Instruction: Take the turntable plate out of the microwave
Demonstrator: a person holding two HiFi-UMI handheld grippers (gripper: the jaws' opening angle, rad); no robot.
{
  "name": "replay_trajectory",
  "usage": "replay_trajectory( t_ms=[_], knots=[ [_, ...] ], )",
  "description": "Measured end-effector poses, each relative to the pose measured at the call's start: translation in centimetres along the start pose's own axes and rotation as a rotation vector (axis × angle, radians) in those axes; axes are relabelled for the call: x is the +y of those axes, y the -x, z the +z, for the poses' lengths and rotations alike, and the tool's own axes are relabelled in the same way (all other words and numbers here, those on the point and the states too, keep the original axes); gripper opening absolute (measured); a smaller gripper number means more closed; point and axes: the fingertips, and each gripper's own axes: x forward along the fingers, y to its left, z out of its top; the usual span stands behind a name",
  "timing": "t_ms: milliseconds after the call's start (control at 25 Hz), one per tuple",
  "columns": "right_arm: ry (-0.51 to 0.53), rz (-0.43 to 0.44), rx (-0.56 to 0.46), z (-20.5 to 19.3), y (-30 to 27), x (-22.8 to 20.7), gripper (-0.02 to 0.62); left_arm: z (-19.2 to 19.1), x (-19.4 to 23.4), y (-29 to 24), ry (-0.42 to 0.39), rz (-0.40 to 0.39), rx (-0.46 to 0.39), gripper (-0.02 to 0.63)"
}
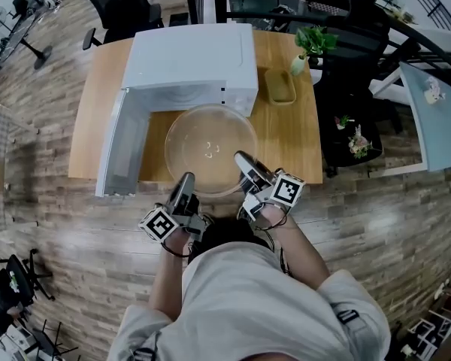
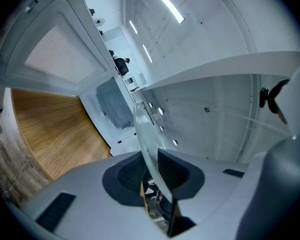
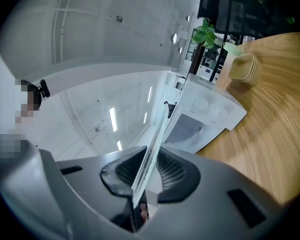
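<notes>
The clear glass turntable plate (image 1: 210, 150) hangs level in the air just outside the open white microwave (image 1: 192, 66), above the wooden table (image 1: 289, 145). My left gripper (image 1: 186, 180) is shut on the plate's near-left rim. My right gripper (image 1: 244, 160) is shut on its near-right rim. In the left gripper view the glass edge (image 2: 144, 134) runs between the dark pads of the left gripper (image 2: 150, 171). The right gripper view shows the plate's rim (image 3: 155, 139) clamped the same way in the right gripper (image 3: 146, 171).
The microwave door (image 1: 124, 149) stands swung open to the left of the plate. A beige dish (image 1: 280, 86) and a small potted plant (image 1: 310, 47) sit on the table at the right. Office chairs (image 1: 124, 6) stand behind the table.
</notes>
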Motion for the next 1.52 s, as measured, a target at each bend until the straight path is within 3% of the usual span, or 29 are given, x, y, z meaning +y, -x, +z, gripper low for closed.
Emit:
replay_trajectory(
  t_ms=[120, 1280, 1440, 1520],
  knots=[
    [-0.018, 0.03, 0.005, -0.4, -0.5, 0.8, 0.066, 0.4, -0.2, 0.4, 0.005, 0.007, -0.007, 0.087],
    [0.032, 0.038, 0.044, -1.1, -1.7, 1.8, 0.066, 1.7, -0.3, 1.8, -0.005, 0.005, -0.046, 0.086],
    [0.038, 0.038, 0.045, -1.1, -1.8, 1.8, 0.066, 1.5, 0.5, 2.3, 0.019, 0.045, -0.042, 0.086],
    [0.03, 0.046, 0.047, -1.2, -1.9, 1.8, 0.066, 1.8, 0.1, 2.0, -0.004, 0.013, -0.048, 0.086]
  ],
)
